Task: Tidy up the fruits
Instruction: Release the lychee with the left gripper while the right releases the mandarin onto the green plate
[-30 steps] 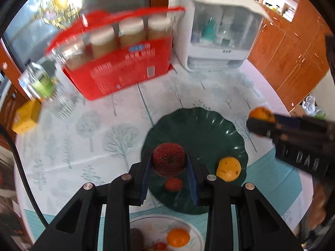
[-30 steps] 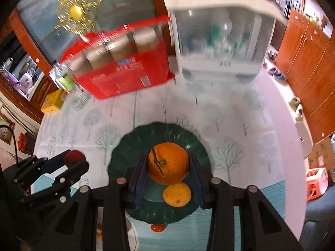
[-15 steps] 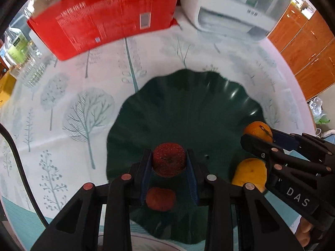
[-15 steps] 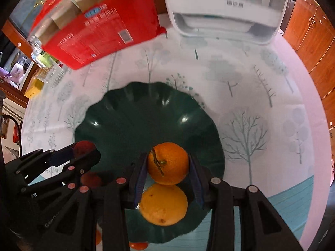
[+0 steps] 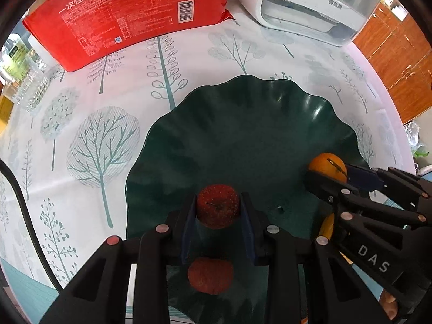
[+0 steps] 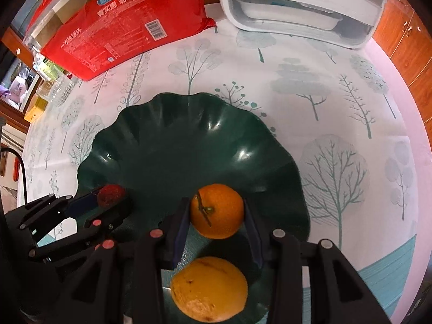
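Observation:
My left gripper is shut on a small dark red fruit, held low over the near part of a dark green wavy-rimmed plate. A second red fruit lies on the plate just below it. My right gripper is shut on an orange with a stem over the same green plate. A yellow-orange citrus fruit rests on the plate beneath that gripper. Each gripper shows in the other's view, the right gripper at the plate's right side and the left gripper at its left.
A red pack of paper cups lies at the back of the tree-patterned tablecloth. A white appliance with a clear lid stands at the back right. Glass bottles are at the far left. Wooden cabinets lie beyond the table's right edge.
Both grippers have come down toward the green plate with their fruits still held; the plate and the fruits lying on it now look much larger and closer.

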Tool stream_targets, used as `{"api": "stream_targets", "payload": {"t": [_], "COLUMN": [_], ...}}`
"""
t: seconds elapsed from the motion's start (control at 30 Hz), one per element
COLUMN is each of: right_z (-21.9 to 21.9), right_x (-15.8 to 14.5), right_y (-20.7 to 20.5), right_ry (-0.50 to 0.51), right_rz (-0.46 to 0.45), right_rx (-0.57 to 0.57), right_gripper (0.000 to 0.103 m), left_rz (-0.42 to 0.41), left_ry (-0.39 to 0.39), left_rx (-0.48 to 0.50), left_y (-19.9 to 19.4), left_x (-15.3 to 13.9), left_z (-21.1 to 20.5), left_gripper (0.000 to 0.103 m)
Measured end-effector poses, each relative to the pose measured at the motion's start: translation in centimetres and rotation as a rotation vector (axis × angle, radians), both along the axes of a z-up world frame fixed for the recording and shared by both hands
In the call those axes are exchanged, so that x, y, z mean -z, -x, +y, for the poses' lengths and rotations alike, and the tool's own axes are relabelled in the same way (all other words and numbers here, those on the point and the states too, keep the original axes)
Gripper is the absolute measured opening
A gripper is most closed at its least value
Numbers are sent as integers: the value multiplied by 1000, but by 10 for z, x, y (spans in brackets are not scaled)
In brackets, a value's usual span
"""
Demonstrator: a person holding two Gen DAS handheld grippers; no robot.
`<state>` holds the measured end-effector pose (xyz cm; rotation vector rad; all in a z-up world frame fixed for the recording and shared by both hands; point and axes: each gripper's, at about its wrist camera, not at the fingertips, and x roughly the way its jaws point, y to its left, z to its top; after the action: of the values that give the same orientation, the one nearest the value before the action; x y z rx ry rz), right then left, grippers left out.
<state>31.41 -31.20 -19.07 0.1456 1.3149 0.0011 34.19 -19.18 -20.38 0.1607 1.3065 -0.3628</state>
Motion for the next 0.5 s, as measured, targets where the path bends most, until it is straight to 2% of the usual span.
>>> {"api": "stream_targets", "payload": {"t": [0.13, 0.17, 0.3, 0.5], "right_z": [0, -2, -11, -11], "right_x": [1, 1, 0, -10], "right_y": [-1, -1, 0, 4], "right_ry": [10, -1, -51, -57], "right_rz": [2, 5, 10, -7], "right_rx": [6, 14, 41, 37], "right_gripper": [41, 41, 41, 45], "left_rz": [-17, -18, 0, 4], "left_ry": [-41, -49, -7, 2], "left_rx": [4, -8, -46, -56], "left_y": [-2, -2, -4, 1], "left_x": [2, 3, 0, -8], "left_z": [-1, 1, 12, 17], "left_gripper": [46, 54, 75, 77]}}
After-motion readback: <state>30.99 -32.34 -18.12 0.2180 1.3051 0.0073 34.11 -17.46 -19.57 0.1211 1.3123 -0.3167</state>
